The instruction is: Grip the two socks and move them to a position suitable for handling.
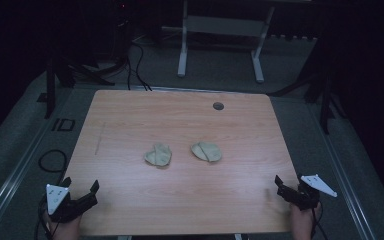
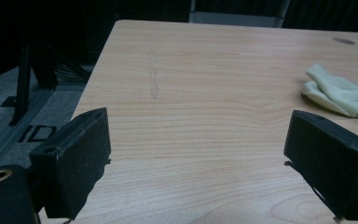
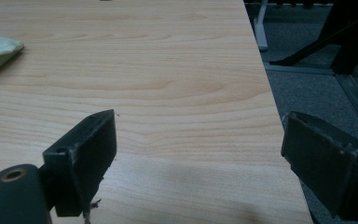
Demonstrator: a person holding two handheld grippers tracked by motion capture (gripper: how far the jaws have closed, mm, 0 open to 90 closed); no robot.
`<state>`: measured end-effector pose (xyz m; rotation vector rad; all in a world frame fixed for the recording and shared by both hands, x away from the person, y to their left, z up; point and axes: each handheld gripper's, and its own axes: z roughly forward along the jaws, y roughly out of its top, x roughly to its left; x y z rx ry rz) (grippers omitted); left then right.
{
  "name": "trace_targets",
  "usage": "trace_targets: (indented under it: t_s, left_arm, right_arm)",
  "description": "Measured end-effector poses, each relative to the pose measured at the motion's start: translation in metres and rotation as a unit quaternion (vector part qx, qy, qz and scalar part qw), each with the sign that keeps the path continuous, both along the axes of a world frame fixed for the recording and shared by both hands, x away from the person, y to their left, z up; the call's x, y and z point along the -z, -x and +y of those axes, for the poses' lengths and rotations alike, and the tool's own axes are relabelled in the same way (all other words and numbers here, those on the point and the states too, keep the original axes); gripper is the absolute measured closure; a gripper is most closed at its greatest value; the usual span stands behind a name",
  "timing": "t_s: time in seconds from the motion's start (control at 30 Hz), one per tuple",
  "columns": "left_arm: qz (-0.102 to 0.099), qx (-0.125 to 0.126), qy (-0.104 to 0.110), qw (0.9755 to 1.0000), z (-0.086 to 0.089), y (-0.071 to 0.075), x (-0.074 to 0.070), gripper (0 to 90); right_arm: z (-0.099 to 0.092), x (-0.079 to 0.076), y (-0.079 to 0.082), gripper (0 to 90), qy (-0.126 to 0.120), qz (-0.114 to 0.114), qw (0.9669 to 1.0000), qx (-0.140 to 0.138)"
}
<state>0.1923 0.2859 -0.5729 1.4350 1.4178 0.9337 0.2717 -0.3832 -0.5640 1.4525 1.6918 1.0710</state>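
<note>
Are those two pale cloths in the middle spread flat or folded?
Folded. The left cloth looks bunched; the right cloth shows a fold line across it.

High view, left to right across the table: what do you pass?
Left hand-held gripper → left cloth → right cloth → right hand-held gripper. Both pairs of jaws stand open with nothing between them, at the table's near corners.

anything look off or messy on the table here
Nothing is spilled or broken. The two cloths lie crumpled mid-table, and a faint smudge streaks the wood near the left edge. Both grippers are open, holding nothing.
</note>
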Motion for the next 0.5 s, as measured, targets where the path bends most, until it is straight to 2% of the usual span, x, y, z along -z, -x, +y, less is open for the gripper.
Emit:
trace_targets:
  t_s: [0.07,0.17,0.37,0.4,0.5]
  left_arm:
    - [0.0,0.001,-0.007,1.0,-0.0012,-0.0016,0.0006,7.4]
    - [0.001,0.005,-0.006,1.0,-0.0014,-0.0022,0.0007,7.4]
    - [0.007,-0.005,0.001,1.0,-0.0016,0.0017,-0.0003,7.3]
    - [0.007,-0.005,0.001,1.0,-0.0016,0.0017,-0.0003,7.3]
    - [-0.002,-0.004,-0.006,1.0,-0.0051,0.0033,-0.0046,7.3]
  right_arm:
    - [0.0007,0.0,-0.0004,15.3,0.004,0.004,1.0,-0.006]
    - [0.0021,0.0,-0.0006,15.2,0.007,0.003,1.0,-0.003]
    - [-0.0004,0.0001,-0.0015,15.3,-0.008,0.004,0.9997,-0.021]
    - [0.0,0.0,-0.001,16.2,0.002,-0.001,0.9998,-0.018]
    - [0.0001,0.0001,-0.0014,16.2,0.003,0.003,0.9995,-0.031]
